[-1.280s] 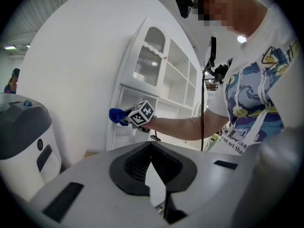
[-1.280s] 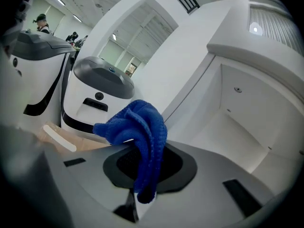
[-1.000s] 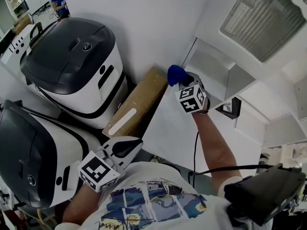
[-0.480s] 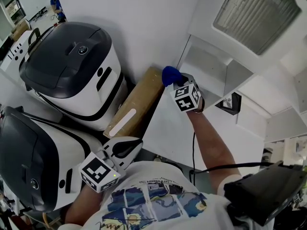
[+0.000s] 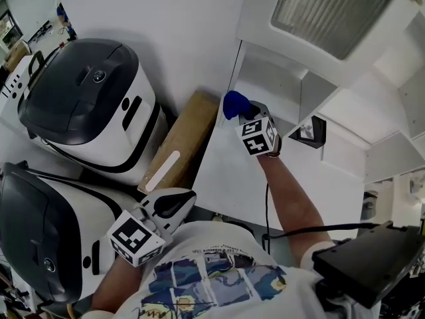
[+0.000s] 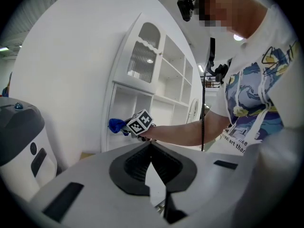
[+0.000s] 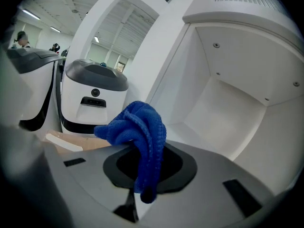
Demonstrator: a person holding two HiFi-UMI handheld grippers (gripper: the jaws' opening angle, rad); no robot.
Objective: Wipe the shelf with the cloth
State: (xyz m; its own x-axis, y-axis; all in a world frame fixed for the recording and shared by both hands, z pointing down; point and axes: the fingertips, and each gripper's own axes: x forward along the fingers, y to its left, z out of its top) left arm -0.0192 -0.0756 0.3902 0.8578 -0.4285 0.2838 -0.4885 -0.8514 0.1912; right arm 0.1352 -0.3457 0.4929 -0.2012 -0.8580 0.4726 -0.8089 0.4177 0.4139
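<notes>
A white cabinet stands against the wall, and its open shelf compartment (image 5: 275, 78) has bare white walls and floor (image 7: 223, 122). My right gripper (image 5: 247, 113) is at the front left edge of that compartment, shut on a bunched blue cloth (image 5: 234, 104). In the right gripper view the cloth (image 7: 135, 127) bulges out above the jaws and hangs down between them, just short of the shelf opening. My left gripper (image 5: 176, 203) is held low by the person's chest, away from the cabinet. Its jaws are together with nothing in them (image 6: 154, 175).
Two large white and dark grey machines (image 5: 93, 105) (image 5: 40, 224) stand to the left. A flat cardboard box (image 5: 182, 141) leans between them and the cabinet. A ribbed glass door (image 5: 325, 8) is above the compartment. A small black fitting (image 5: 311, 131) is on the cabinet's right.
The right gripper has moved the cloth slightly left and up, to the compartment's front edge. The head view has swung a little. The left gripper has stayed put.
</notes>
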